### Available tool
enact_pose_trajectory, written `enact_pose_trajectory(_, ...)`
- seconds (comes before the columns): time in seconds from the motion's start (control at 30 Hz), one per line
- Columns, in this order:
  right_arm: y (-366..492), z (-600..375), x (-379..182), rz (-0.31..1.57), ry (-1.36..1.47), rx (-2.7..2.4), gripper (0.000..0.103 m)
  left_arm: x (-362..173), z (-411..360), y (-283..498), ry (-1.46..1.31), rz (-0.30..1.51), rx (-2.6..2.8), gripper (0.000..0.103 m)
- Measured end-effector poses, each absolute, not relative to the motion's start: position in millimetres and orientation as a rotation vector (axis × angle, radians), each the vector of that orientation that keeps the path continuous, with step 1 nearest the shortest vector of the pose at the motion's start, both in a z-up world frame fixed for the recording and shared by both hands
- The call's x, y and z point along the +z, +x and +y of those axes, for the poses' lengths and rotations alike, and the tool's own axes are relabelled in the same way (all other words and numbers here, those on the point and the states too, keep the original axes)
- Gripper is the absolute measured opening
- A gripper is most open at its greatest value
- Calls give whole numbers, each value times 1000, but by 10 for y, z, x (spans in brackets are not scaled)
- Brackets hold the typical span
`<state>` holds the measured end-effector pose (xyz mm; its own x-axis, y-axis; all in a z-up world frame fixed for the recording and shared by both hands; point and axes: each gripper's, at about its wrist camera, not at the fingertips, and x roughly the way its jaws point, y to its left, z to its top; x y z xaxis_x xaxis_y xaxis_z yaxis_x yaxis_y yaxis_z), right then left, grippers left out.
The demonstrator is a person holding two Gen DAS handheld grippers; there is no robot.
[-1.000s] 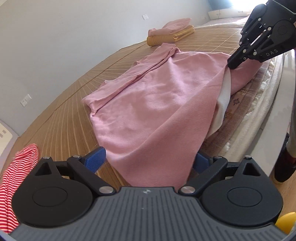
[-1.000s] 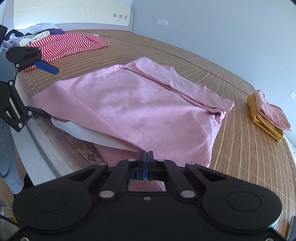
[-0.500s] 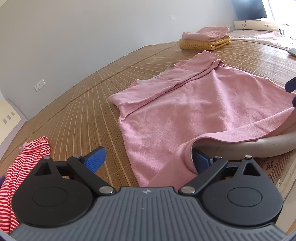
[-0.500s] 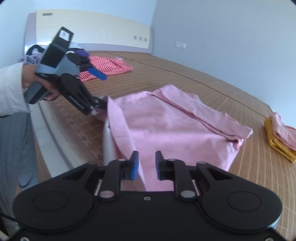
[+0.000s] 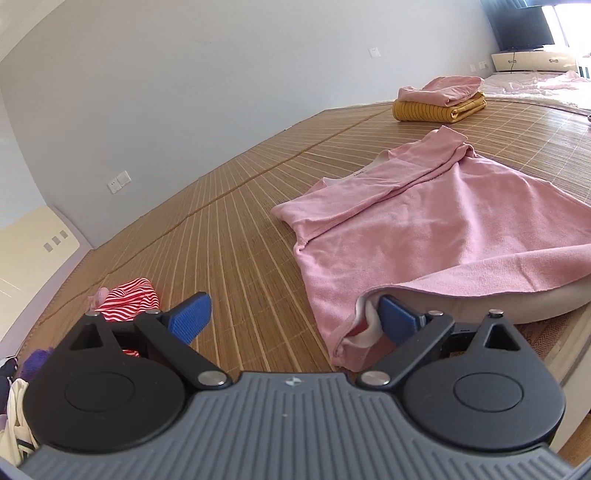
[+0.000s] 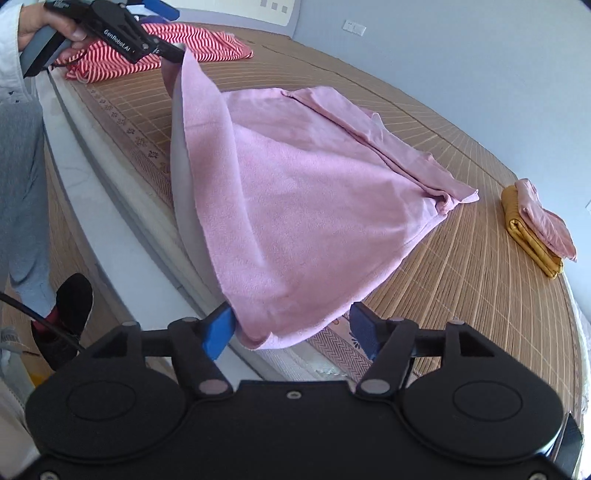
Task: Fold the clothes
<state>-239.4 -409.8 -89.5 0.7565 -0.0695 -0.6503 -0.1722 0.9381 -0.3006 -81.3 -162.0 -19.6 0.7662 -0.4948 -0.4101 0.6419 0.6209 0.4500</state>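
Spreading wide, the jaws of the right gripper stand open, with the near corner of the pink garment hanging between its blue fingers and brushing the one at 9 o'clock. The left gripper also has its jaws parted; its finger at 3 o'clock is tucked under the garment's lifted hem (the pale lining shows there), while the other finger stands clear over the bamboo mat. In the right wrist view, that gripper appears at 11 o'clock, held in a hand, with the hem draped from its tip and raised above the bed edge. Beyond the hem, the rest of the garment lies flat on the mat, sleeves folded across its far side. Farther off sit a red striped garment at 11 o'clock and, at 2 o'clock, a folded stack of pink on yellow.
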Motion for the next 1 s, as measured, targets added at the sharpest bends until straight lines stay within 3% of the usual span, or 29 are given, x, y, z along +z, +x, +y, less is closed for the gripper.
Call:
enact_pose_trajectory(0.1, -2405, -4106, -853, 707, -364, 36, 51, -133, -1556, -875, 622, 231, -624, 98)
enact_pose_trajectory(0.17, -2403, -4130, -837, 721, -358, 21, 28, -112, -1507, -889, 628, 230, -601, 98)
enact_pose_trajectory(0.2, -2419, -4138, -827, 735, -359, 34, 24, -106, -1465, -898, 627, 234, -596, 98)
enact_pose_trajectory(0.23, -2434, -4146, -818, 750, -360, 47, 11, -101, -1423, -907, 627, 239, -591, 98)
enact_pose_trajectory(0.27, -2450, -4154, -809, 764, -361, 60, 9, -104, -1389, -919, 624, 248, -597, 98)
enact_pose_trajectory(0.53, -2653, -4319, -672, 781, -384, -66, 10, -265, -1200, -1055, 600, 339, -717, 98)
enact_pose_trajectory(0.6, -2704, -4311, -631, 746, -353, -51, 16, -360, -1227, -1117, 620, 378, -786, 98)
enact_pose_trajectory(0.67, -2722, -4254, -604, 705, -303, 11, 38, -462, -1275, -1182, 645, 408, -832, 98)
enact_pose_trajectory(0.77, -2659, -4218, -624, 671, -202, 48, 41, -628, -1345, -1176, 584, 521, -846, 98)
enact_pose_trajectory(0.9, -2508, -4360, -685, 638, 8, -29, 44, -719, -1265, -825, 201, 691, -900, 98)
enact_pose_trajectory(0.97, -2452, -4436, -721, 620, 90, -88, 55, -786, -1302, -709, 136, 730, -860, 98)
enact_pose_trajectory(1.0, -2425, -4476, -753, 616, 125, -106, 56, -829, -1341, -701, 148, 722, -849, 98)
